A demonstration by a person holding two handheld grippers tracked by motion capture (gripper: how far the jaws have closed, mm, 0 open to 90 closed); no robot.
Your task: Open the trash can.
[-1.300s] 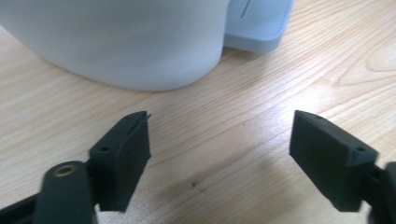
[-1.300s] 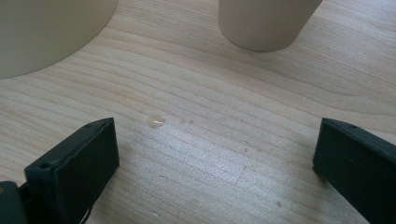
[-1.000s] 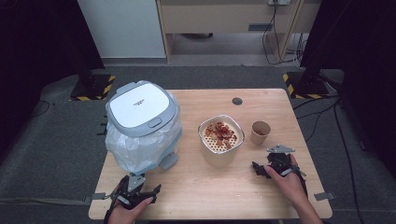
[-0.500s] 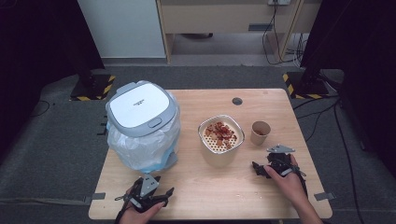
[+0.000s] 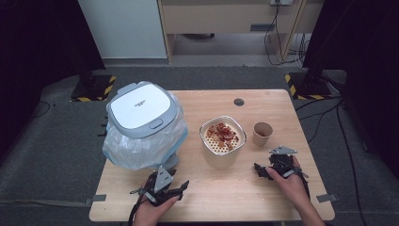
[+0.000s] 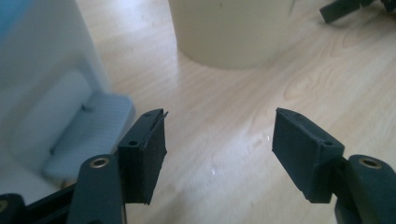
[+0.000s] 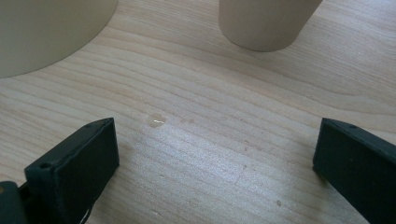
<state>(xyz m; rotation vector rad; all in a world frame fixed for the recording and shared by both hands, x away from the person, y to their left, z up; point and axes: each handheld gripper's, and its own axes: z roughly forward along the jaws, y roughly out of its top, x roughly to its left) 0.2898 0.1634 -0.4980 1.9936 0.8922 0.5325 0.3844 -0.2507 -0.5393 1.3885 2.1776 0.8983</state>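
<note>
High view: I keep both the left gripper [image 5: 162, 188] and right gripper [image 5: 273, 170] spread and empty, approaching the bowl [image 5: 222, 141] level.

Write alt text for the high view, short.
A person's hands hold the left gripper and right gripper, both open, low over a wooden table. Ahead stand a lidded bin lined with a plastic bag, a bowl of reddish food and a paper cup.
</note>
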